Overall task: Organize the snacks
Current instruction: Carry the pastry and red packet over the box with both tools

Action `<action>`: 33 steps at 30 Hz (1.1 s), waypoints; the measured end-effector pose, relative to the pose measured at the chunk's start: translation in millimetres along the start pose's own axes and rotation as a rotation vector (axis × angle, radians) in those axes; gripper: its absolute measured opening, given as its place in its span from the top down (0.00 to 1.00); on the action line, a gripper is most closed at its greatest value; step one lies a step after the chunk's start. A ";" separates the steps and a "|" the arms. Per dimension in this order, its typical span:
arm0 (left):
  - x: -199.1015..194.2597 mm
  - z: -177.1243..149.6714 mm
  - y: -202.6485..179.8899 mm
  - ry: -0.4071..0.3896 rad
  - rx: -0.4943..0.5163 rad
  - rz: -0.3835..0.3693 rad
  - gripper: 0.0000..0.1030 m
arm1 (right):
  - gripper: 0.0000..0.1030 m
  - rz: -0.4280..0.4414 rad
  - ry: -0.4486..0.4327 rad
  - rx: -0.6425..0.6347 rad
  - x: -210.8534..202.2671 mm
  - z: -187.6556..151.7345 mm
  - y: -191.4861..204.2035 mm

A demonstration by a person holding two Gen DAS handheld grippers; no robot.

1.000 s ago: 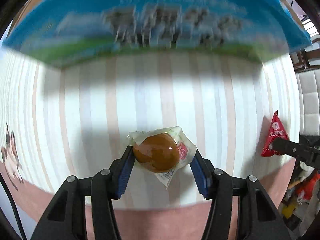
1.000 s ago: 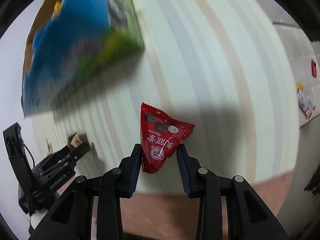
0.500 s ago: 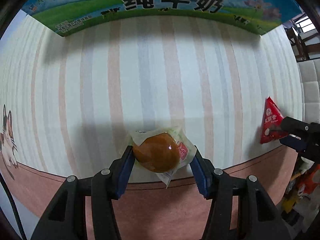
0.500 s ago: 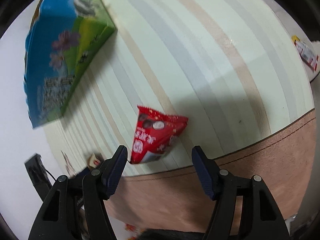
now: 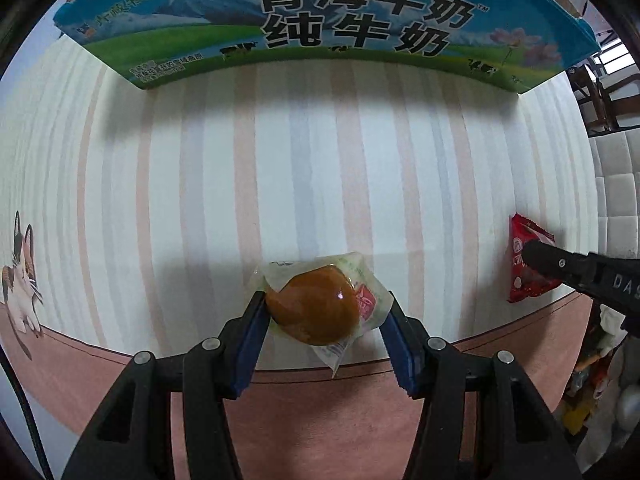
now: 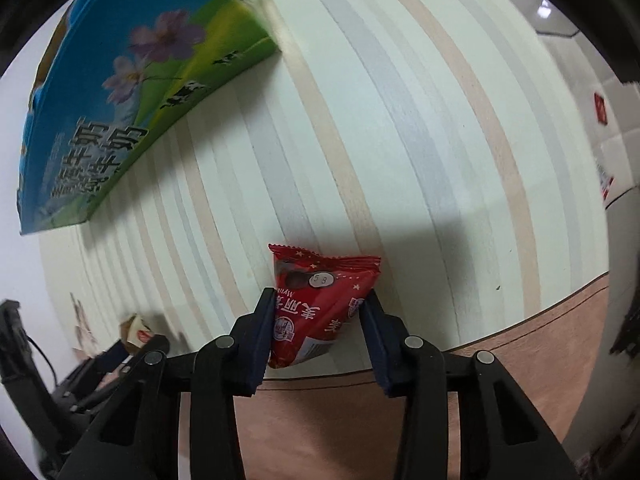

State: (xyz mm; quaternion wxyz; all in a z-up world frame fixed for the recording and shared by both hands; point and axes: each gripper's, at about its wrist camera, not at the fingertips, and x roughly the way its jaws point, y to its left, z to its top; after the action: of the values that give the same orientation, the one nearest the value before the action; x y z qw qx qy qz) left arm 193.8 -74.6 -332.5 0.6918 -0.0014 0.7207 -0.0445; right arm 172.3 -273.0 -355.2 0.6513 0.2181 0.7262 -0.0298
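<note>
Now we clamp the wrapped brown bun [image 5: 316, 308] in our left hand-held gripper [image 5: 325, 336], below the milk carton [image 5: 320, 24]; our right hand-held gripper [image 6: 320, 332] has just closed on the red snack packet [image 6: 316, 304], right of the carton, over the striped worktop [image 5: 320, 160].

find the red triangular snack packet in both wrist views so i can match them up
Left wrist: red snack packet at the far right edge, partly behind the right tongs.
Right wrist: low centre, between the tongs' blue pads.
Shared landmark: blue-green milk carton, top in the left view, upper left in the right.
</note>
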 end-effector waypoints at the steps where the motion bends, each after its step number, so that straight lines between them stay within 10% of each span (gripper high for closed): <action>1: -0.3 -0.5 -0.1 0.000 -0.002 -0.001 0.49 | 0.58 -0.004 -0.004 -0.008 -0.4 -1.8 0.8; 33: 19.2 -2.1 3.5 0.026 -0.005 0.016 0.49 | 0.60 -0.033 0.043 -0.095 17.4 -23.1 45.8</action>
State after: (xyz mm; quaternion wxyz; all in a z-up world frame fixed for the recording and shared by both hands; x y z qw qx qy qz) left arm 191.1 -72.2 -351.8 0.6829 0.0030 0.7296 -0.0372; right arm 166.1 -219.2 -357.4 0.6446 0.1757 0.7440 -0.0011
